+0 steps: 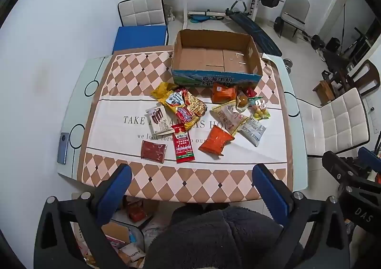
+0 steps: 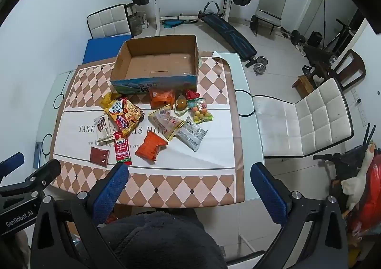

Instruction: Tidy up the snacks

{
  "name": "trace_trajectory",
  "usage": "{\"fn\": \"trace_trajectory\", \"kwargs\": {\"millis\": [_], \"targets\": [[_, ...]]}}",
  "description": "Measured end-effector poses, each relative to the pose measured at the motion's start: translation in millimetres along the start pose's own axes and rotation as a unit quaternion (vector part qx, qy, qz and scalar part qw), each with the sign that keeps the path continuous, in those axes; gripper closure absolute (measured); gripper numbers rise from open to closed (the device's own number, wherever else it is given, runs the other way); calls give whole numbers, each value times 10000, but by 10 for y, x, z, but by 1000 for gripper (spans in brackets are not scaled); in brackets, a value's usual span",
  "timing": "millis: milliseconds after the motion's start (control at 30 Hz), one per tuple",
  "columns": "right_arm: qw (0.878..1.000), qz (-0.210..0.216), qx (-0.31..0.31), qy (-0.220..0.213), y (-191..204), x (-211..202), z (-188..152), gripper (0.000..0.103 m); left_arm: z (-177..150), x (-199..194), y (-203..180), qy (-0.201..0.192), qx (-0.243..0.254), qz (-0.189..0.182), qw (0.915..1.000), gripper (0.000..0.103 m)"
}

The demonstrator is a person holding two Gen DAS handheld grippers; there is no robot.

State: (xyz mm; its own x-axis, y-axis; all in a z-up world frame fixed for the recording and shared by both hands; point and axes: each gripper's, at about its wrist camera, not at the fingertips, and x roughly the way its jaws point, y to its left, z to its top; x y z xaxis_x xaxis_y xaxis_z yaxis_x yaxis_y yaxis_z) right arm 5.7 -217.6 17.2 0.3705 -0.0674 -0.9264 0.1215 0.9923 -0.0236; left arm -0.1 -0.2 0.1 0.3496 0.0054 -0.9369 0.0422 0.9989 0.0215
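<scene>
From the left wrist view, the left gripper (image 1: 191, 184) hangs over the near edge of the checkered-cloth table (image 1: 152, 176), its blue-padded jaws spread wide with nothing between them. One open brown cardboard box with a blue printed front (image 1: 215, 54) stands at the far side and has no snacks inside. About a dozen snack packets lie loose in front of it: two orange crinkled bags (image 1: 215, 140), one red-and-yellow noodle packet (image 1: 187, 106), one dark red flat sachet (image 1: 153, 151), one tall red packet (image 1: 183, 144), one white biscuit box (image 1: 158, 120) and others overlapping.

From the right wrist view, the right gripper (image 2: 190, 183) is likewise fully spread and holds nothing, above the table's near right corner. The same box (image 2: 154, 59) shows a bare bottom; the snacks lie in a heap just before it. One grey phone (image 2: 37, 152) rests at the table's left edge.
</scene>
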Motion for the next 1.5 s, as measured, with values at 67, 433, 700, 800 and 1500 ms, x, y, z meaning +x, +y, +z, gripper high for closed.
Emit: {"fn": "trace_trajectory", "kwargs": {"millis": [67, 433, 700, 800, 1500], "targets": [[10000, -15, -3, -6, 0, -5, -5, 0, -1, -1, 2, -1, -14, -38, 10000, 0], [10000, 6, -11, -38, 3, -31, -16, 0, 9, -7, -28, -32, -22, -46, 10000, 0], [10000, 35, 13, -47, -17, -45, -21, 0, 102, -59, -49, -45, -37, -40, 10000, 0], [10000, 30, 15, -49, -15, -60, -24, 0, 153, -67, -76, -47, -41, -40, 10000, 0], [9999, 51, 24, -90, 26, -113, -19, 0, 87, -220, -49, -150, -56, -89, 9998, 0]]}}
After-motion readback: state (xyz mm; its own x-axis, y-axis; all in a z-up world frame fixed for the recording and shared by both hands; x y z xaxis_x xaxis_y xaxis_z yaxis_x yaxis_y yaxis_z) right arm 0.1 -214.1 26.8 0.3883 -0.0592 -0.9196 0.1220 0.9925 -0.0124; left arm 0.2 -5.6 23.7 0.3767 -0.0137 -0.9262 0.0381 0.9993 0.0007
